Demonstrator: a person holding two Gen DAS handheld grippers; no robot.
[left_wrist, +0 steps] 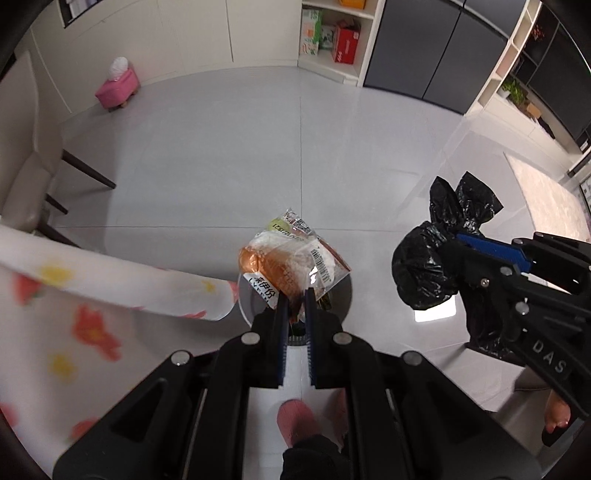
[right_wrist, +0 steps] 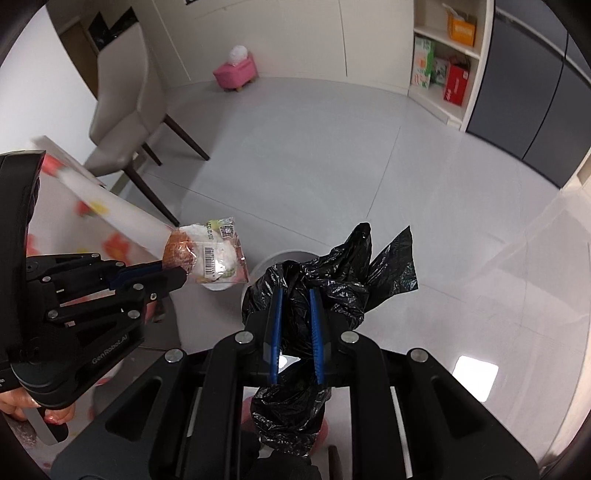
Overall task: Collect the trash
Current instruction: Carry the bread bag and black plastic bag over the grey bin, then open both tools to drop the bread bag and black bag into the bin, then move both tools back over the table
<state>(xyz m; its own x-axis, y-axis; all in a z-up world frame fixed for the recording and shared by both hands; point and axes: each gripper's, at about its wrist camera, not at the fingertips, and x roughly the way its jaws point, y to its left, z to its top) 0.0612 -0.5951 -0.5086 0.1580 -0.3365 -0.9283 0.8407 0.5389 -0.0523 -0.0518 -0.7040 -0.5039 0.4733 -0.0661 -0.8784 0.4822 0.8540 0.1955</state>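
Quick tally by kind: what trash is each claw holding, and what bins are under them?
Clear food wrapper, in the left claw: 1
Black plastic bag, in the right claw: 1
Round bin on the floor below: 1
Total: 3

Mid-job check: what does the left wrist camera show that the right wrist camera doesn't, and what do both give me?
Only the left wrist view shows the pink slipper on the floor below the left gripper.

Only the right wrist view shows the black plastic bag pinched between the right gripper's blue pads, and the orange box whole on the shelf.

Both show the snack wrapper held above the round bin, the pink stool and the flowered tablecloth.
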